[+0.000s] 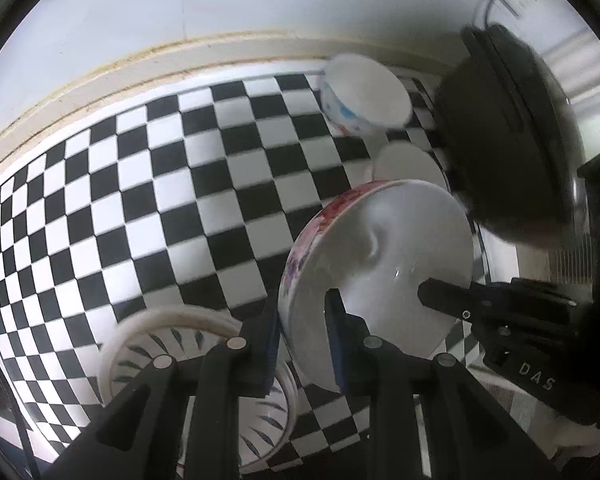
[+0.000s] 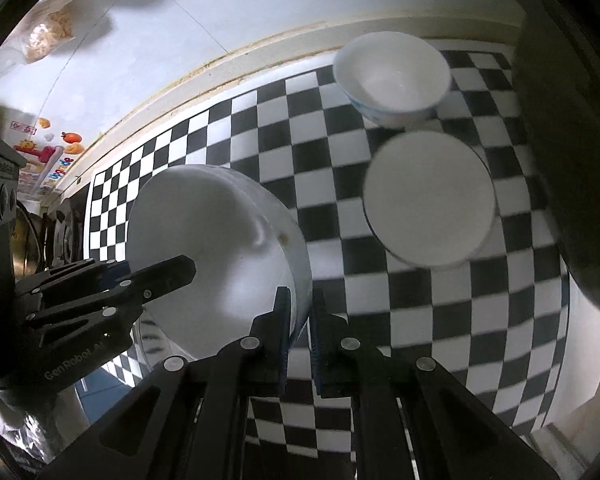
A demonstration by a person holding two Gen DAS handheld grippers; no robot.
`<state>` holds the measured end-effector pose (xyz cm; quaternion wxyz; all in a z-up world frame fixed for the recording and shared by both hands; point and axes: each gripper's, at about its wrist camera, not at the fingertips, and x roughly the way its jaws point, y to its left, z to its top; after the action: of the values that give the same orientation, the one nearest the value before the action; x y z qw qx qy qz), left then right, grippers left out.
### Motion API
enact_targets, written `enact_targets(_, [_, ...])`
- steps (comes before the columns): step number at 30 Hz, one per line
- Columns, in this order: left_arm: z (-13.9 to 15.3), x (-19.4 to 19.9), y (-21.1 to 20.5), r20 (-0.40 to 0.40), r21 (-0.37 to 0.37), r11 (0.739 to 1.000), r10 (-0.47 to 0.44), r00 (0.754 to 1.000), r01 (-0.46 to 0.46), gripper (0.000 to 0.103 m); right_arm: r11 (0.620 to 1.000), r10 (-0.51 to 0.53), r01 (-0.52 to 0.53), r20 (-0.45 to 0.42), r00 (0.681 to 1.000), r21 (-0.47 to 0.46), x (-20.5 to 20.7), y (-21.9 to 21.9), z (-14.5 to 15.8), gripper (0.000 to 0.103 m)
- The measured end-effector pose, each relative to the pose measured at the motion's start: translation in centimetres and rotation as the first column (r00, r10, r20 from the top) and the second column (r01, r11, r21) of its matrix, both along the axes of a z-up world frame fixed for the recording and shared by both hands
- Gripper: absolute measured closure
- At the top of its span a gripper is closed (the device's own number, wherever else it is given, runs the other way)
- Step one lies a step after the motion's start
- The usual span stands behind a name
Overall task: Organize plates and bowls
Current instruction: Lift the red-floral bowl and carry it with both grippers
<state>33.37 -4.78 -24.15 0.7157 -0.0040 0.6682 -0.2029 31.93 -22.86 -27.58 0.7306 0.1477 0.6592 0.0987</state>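
Grippers, left (image 1: 302, 340) and right (image 2: 300, 332), pinch the floral bowl's (image 1: 380, 264) rim.

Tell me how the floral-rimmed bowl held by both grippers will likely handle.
The floral-rimmed bowl looks like glazed ceramic: probably stiff, slick and breakable if dropped. Left gripper and right gripper each pinch only its thin rim, so it may pivot or slip.
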Motion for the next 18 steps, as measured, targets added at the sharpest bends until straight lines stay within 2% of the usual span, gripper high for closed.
enact_targets(5, [-1.7, -2.0, -1.0, -0.048, 0.001, 0.999, -0.035, 0.998, 0.035, 0.084, 1.000, -0.012, 0.012, -0.027, 1.000, 0.004, -2.8, -2.1, -1.0, 0.093])
enact_targets(18, [-7.5, -4.3, -4.6, -0.162, 0.044, 0.993, -0.102, 0.981, 0.111, 0.084, 0.997, -0.075, 0.077, -0.143, 0.987, 0.005, -6.2, -5.4, -7.5, 0.093])
